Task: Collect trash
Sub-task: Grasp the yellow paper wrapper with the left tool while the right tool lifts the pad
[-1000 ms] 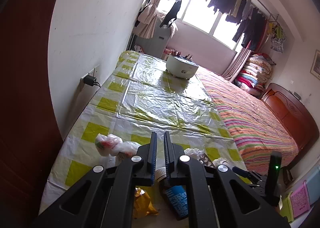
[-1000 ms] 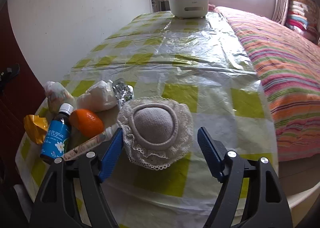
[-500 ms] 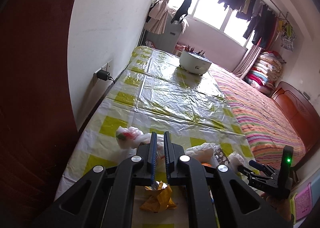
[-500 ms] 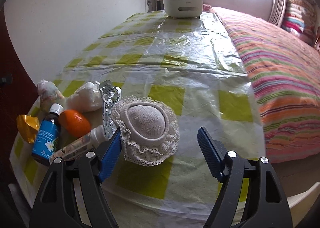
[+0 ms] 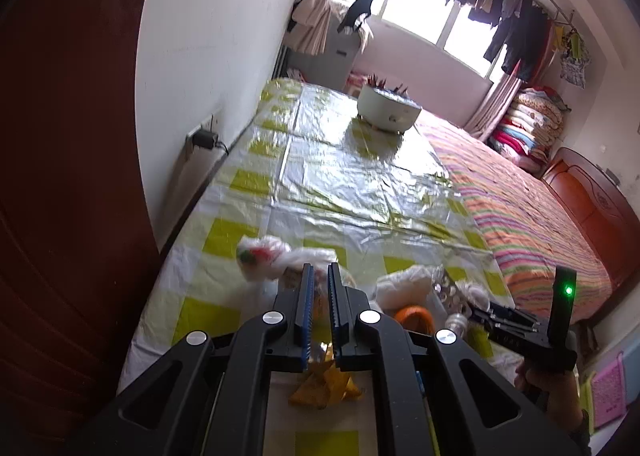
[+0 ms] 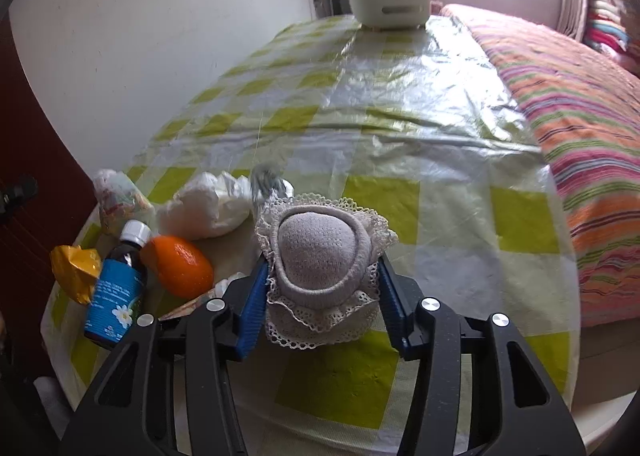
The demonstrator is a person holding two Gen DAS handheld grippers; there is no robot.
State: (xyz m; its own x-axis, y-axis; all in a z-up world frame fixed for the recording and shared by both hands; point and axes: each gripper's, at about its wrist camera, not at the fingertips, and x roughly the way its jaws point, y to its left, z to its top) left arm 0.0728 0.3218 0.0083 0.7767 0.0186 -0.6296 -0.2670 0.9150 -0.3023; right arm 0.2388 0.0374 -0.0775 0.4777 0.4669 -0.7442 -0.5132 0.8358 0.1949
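Trash cluster at near-left corner of worktop (image 6: 440,104): crumpled yellow wrapper (image 6: 74,270) at the edge, white plastic bag with colored print (image 6: 118,196) behind it, wadded white tissue (image 6: 204,208) further right, crumpled foil (image 6: 266,182) touching its right side. Grey knit cap with lace trim (image 6: 320,260) sits crown-up, squeezed on both sides between the right tongs (image 6: 320,296) pads, lace bunched.

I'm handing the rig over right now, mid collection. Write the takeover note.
Right gripper: jaws have just been closing, pads now against the lace-trimmed grey sock; it still lies on the table.
Left gripper: shut, empty, over the yellow wrapper.
Near the left edge: plastic bags, foil scrap, orange, blue bottle.
Nothing visibly collected yet; white bin at far end.
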